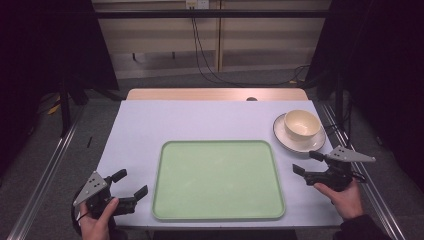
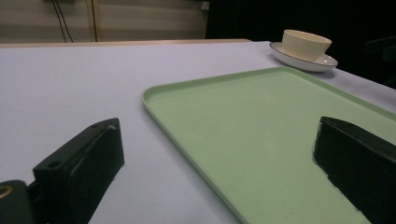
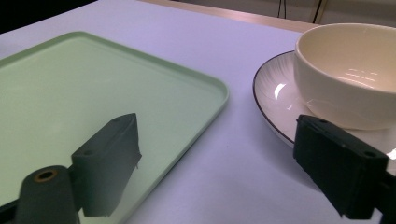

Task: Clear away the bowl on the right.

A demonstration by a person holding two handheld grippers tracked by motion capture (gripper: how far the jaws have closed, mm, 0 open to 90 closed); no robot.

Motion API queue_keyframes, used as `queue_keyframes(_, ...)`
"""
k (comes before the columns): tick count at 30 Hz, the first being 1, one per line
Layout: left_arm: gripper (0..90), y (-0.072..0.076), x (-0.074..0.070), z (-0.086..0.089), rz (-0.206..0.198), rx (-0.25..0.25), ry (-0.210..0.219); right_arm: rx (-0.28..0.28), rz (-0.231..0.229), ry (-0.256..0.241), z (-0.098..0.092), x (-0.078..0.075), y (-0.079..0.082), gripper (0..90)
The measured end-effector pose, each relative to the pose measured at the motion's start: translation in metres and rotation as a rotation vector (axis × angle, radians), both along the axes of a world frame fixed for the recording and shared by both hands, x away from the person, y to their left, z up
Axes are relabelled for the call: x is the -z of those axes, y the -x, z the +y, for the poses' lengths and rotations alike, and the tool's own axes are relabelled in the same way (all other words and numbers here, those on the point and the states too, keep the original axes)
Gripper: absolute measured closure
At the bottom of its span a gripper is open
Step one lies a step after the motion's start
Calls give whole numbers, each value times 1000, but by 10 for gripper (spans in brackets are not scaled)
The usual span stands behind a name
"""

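Pale lilac-grey covers the bench (image 1: 200, 120), which carries everything here, with a strip of bare wood along its far edge. On it lies a light green tray (image 1: 218, 179), flat and bare, its raised rim running between the two tongs. The left tongs (image 1: 131, 183) sit just off the tray's near left corner, jaws spread wide with nothing between them; in the left gripper view one jaw hangs over the bench surface and the other over the tray's green floor, so the tray's edge (image 2: 196, 140) passes through the gap. The right tongs (image 1: 306, 162) hover just off the tray's right edge, also wide open and holding nothing. Just beyond the right tongs, on the side away from the tray, rests a white saucer (image 1: 282, 135) with a thin dark rim. In the right gripper view one jaw stands over the tray (image 3: 93, 84) and the other over the near part of the saucer (image 3: 275, 102). A cream bowl (image 1: 301, 123) sits upright on that saucer, well apart from the left tongs and close ahead of the right ones.
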State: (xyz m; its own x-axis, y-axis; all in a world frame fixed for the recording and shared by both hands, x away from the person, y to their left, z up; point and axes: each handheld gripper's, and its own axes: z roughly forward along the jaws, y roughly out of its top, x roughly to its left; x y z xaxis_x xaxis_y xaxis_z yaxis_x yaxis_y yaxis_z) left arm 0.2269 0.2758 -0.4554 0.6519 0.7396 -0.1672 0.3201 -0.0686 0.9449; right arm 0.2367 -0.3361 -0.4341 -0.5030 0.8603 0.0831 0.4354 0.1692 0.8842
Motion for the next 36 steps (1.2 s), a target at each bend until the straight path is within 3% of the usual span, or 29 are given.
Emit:
queue_keyframes(10,19,0,0,0,2,-1,0,24,21,9,-15,-7,-15,184)
queue_keyframes(17,19,0,0,0,5,0,2,47,33,4,-37,-13,-29,161)
queue_keyframes(24,19,0,0,0,6,-2,2,66,44,46,-52,-19,-48,164)
queue_keyframes(28,19,-1,1,1,5,-2,-4,71,80,78,-55,-20,-63,185)
queue_keyframes(34,19,-1,1,0,8,1,-1,96,139,73,-60,-21,-81,230)
queue_keyframes(36,19,-1,1,0,8,1,-1,94,137,71,-61,-21,-83,236)
